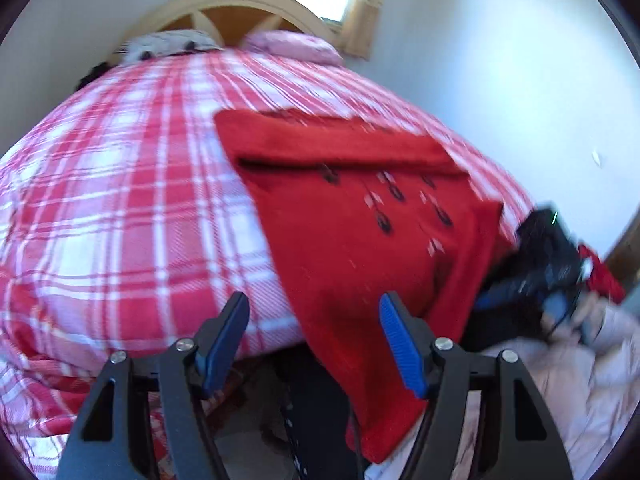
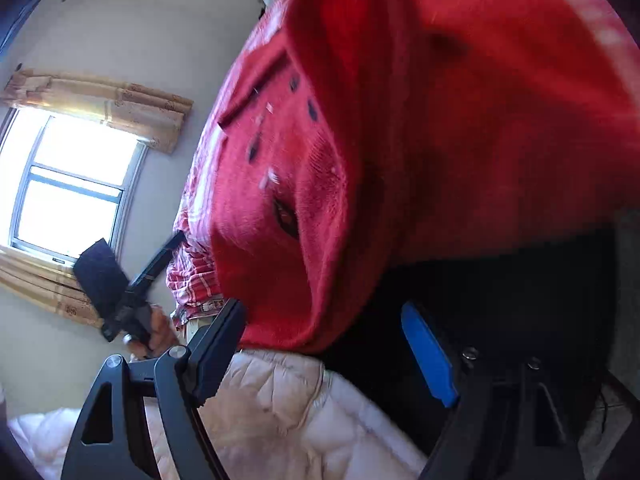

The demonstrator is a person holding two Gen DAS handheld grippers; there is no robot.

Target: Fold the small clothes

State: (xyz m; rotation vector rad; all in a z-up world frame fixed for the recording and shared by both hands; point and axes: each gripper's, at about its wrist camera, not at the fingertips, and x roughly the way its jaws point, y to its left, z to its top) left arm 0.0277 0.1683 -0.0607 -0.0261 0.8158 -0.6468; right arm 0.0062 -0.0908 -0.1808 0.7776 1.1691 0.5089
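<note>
1. Pale walls, a bright curtained window [image 2: 72,184] and a wooden headboard [image 1: 236,8] frame a bed [image 1: 120,200] under a red-and-white checked cover.
2. Ahead and right of the left gripper [image 1: 316,344] lies the red knitted garment [image 1: 360,216], one side already turned over itself, its near end draping off the bed's edge, probably just let fall.
3. Left gripper: jaws wide apart, nothing between the pads.
4. Right gripper [image 2: 332,356]: likewise spread and empty; the garment hangs just ahead, its hem close to the left finger.
5. White quilted bedding [image 2: 288,408] lies below.
</note>
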